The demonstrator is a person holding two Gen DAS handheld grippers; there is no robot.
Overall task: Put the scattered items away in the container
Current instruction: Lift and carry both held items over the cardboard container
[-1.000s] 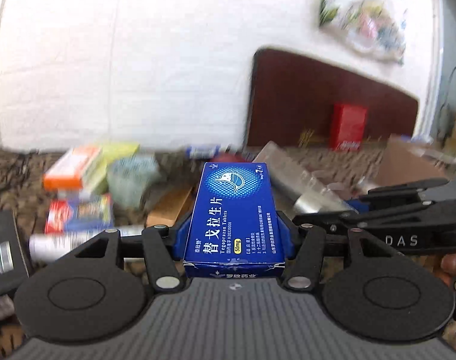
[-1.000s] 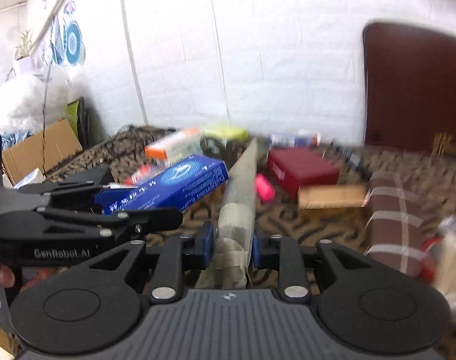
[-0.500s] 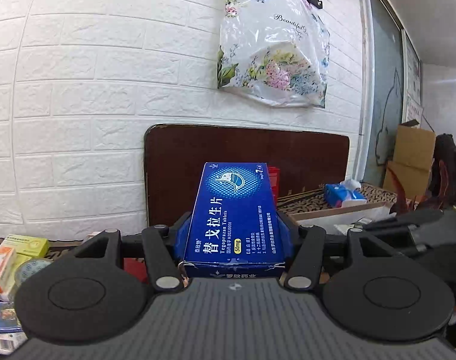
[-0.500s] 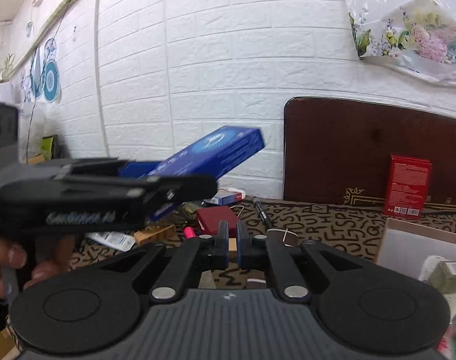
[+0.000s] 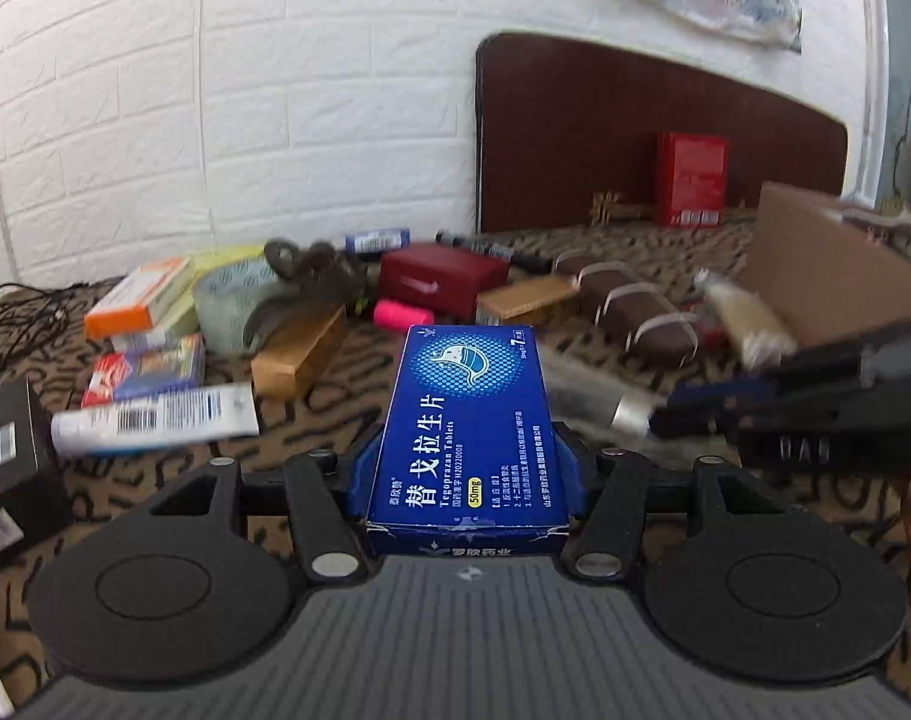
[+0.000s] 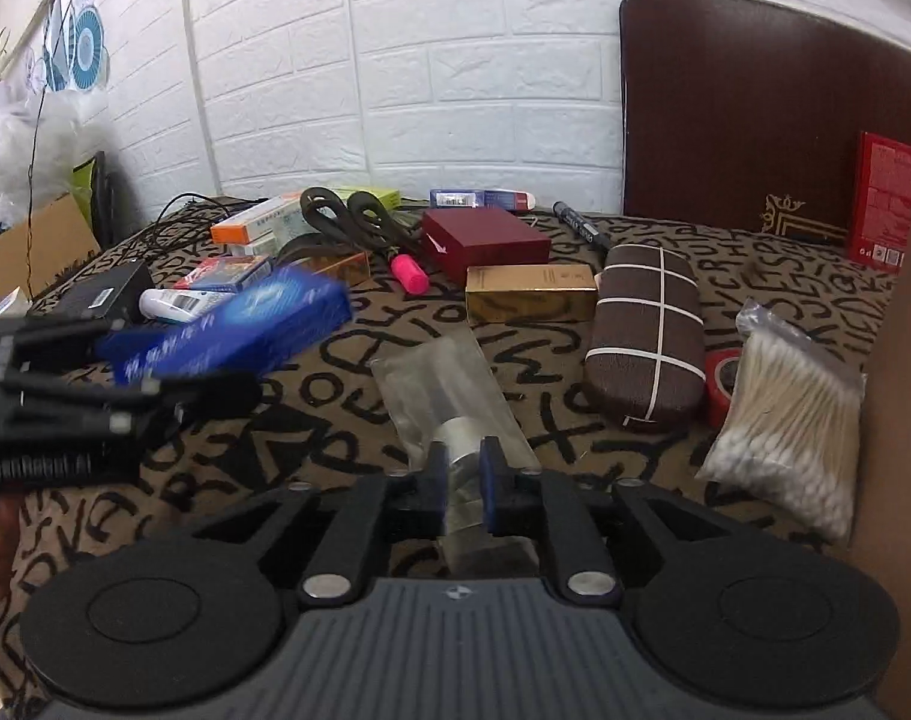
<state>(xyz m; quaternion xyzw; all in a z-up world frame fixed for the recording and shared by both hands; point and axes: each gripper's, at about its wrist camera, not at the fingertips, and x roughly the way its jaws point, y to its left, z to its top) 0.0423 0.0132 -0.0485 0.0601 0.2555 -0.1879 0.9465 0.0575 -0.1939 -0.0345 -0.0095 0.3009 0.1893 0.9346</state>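
My left gripper (image 5: 473, 468) is shut on a blue medicine box (image 5: 473, 420), held just above the patterned table; the box (image 6: 233, 324) also shows blurred at the left of the right wrist view. My right gripper (image 6: 464, 468) is low over the table with its jaws opening. The near end of a clear packet (image 6: 449, 384) with a silver cylinder inside lies flat between them. The cardboard container (image 6: 899, 420) stands at the right edge, its inside hidden.
Scattered on the table are a bag of cotton swabs (image 6: 785, 420), a brown glasses case (image 6: 641, 336), a gold box (image 6: 527, 294), a dark red box (image 6: 485, 240), a pink highlighter (image 6: 410, 273), scissors (image 6: 347, 216) and a white tube (image 5: 155, 420).
Both views swung up to the wall and came back down to the table. The clear packet, gripped upright a second ago, now lies flat between wider right jaws. The left still holds the blue box.
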